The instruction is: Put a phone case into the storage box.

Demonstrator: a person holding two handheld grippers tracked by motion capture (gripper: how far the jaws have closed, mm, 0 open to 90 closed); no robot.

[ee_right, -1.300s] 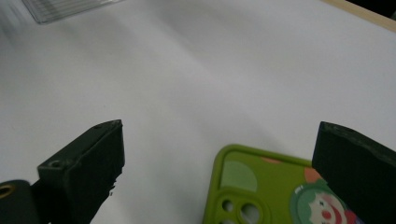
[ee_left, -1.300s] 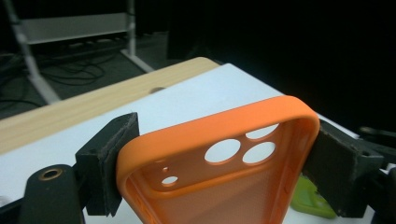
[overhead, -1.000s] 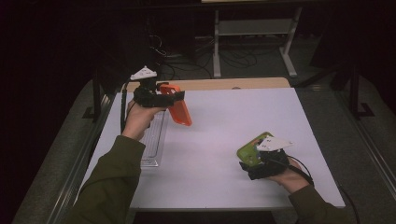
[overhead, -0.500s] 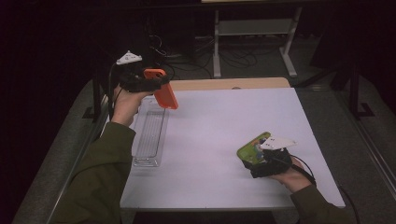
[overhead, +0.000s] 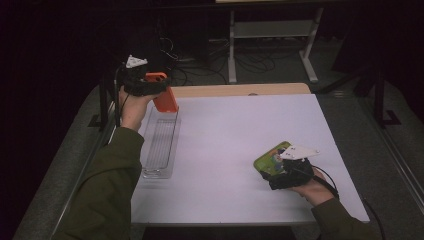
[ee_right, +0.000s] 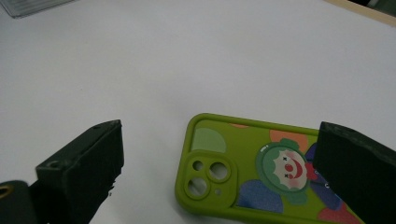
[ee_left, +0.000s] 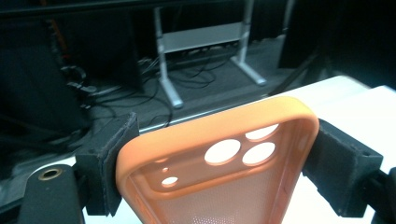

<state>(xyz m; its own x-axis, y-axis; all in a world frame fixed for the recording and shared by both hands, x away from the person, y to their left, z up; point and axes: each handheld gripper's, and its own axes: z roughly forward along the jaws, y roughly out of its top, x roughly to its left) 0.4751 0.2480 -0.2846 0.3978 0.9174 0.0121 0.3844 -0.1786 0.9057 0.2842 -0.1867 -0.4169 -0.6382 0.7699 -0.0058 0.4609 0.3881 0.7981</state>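
1. At the near right corner of the white table (overhead: 225, 150), the right gripper (overhead: 287, 172) rests low in the person's right hand (overhead: 312, 190), a grey three-cornered plate on top of it
2. Its black padded fingers (ee_right: 79, 168) stand apart with bare table between them; the green soft plastic phone case with a clown picture (ee_right: 261, 172) lies flat on the table, camera cut-outs toward the gap, and the right-hand finger overlaps its edge in the right gripper view, though I cannot tell whether it touches
3. In the high view that green case (overhead: 270, 159) lies just ahead of the right gripper, partly under it
4. Further in, along the left edge of the table, a clear plastic oblong tray with a ribbed floor (overhead: 160, 145) lies lengthwise
5. Above the far end of that tray, the left gripper (overhead: 145, 82) is held up in the left hand (overhead: 131, 102), off the table
6. Its fingers (ee_left: 105, 168) are clamped on the long sides of an orange soft plastic phone case (ee_left: 219, 163), hollow inside facing the camera, camera holes at the top
7. In the high view the orange case (overhead: 165, 95) hangs tilted from the gripper, clear of the tray
8. Beyond the table, a metal stand (overhead: 270, 35) and loose cables sit on the dark floor
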